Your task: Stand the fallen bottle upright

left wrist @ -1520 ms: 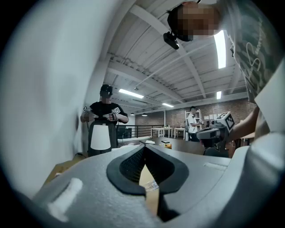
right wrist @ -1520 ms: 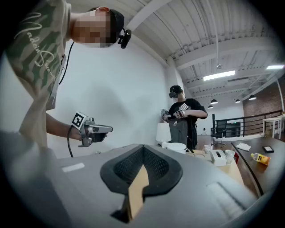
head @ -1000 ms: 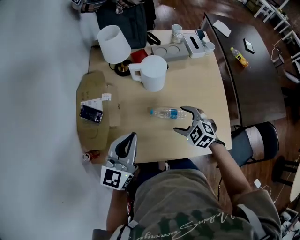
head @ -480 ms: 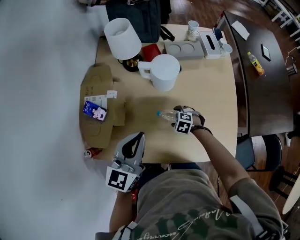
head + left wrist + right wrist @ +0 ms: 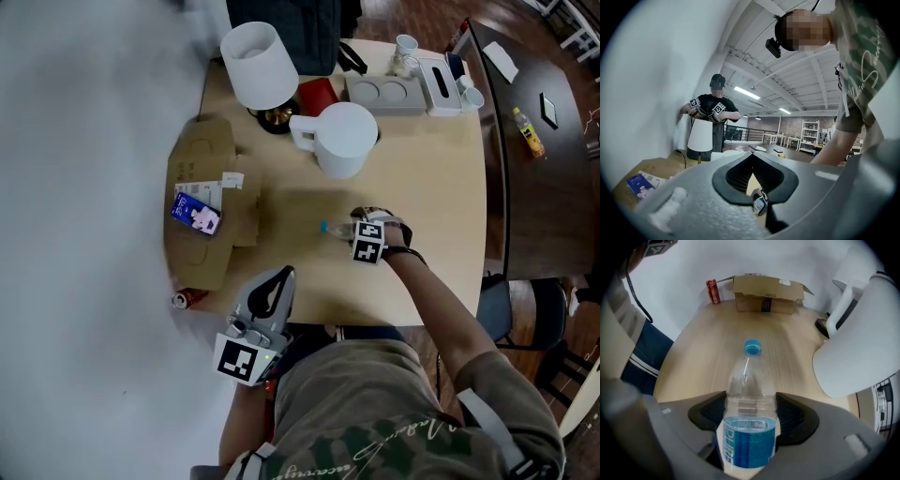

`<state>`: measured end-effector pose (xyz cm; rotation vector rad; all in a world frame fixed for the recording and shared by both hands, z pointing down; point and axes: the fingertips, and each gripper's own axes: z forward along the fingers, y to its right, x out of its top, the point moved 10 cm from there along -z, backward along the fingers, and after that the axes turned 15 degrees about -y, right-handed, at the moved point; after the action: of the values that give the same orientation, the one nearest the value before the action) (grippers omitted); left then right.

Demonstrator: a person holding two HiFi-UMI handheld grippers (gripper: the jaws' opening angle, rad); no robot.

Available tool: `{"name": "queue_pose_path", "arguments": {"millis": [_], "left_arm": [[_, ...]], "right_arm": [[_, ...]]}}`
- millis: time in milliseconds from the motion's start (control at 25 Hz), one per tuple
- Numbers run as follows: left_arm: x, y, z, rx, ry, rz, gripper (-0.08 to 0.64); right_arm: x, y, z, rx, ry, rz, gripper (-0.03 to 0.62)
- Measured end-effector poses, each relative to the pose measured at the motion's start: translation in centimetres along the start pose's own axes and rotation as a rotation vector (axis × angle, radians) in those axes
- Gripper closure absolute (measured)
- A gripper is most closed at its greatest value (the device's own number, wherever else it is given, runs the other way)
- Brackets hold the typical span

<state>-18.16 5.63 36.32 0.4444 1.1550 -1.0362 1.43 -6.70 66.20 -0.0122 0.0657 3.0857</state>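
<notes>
Our right gripper (image 5: pixel 358 225), jaws just closing, pinches the lying bottle (image 5: pixel 750 399) crosswise, cap toward the table's (image 5: pixel 422 169) left edge.

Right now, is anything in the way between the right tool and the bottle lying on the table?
No, nothing visible is in the way. The bottle already lies between the jaws of the right tool, which have just been closing and now touch its sides. The white jug stands apart from it.
</notes>
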Motion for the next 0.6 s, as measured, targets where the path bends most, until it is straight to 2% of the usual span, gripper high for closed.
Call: {"name": "queue_pose_path", "arguments": {"millis": [160, 280, 360, 520, 600], "left_arm": [[0.1, 0.0, 0.0, 0.009, -0.006, -0.003, 0.554], [0.2, 0.2, -0.1, -0.001, -0.002, 0.015, 0.554], [0.2, 0.3, -0.1, -0.004, -0.008, 0.015, 0.554], [0.5, 0.7, 0.0, -0.017, -0.002, 0.006, 0.554], [0.7, 1.2, 0.2, -0.038, 0.010, 0.009, 0.554]], "right_arm": [[0.0, -0.3, 0.3, -0.012, 0.007, -0.010, 0.275], [-0.9, -0.6, -0.5, -0.088, 0.082, 0.017, 0.281], [-1.7, -0.4, -2.7, -0.138, 0.243, 0.108, 0.281], [-4.3, -0.5, -7.6, -0.208, 0.724, 0.340, 0.279], [-5.7, -0.8, -8.5, -0.272, 0.902, 0.424, 0.279]]}}
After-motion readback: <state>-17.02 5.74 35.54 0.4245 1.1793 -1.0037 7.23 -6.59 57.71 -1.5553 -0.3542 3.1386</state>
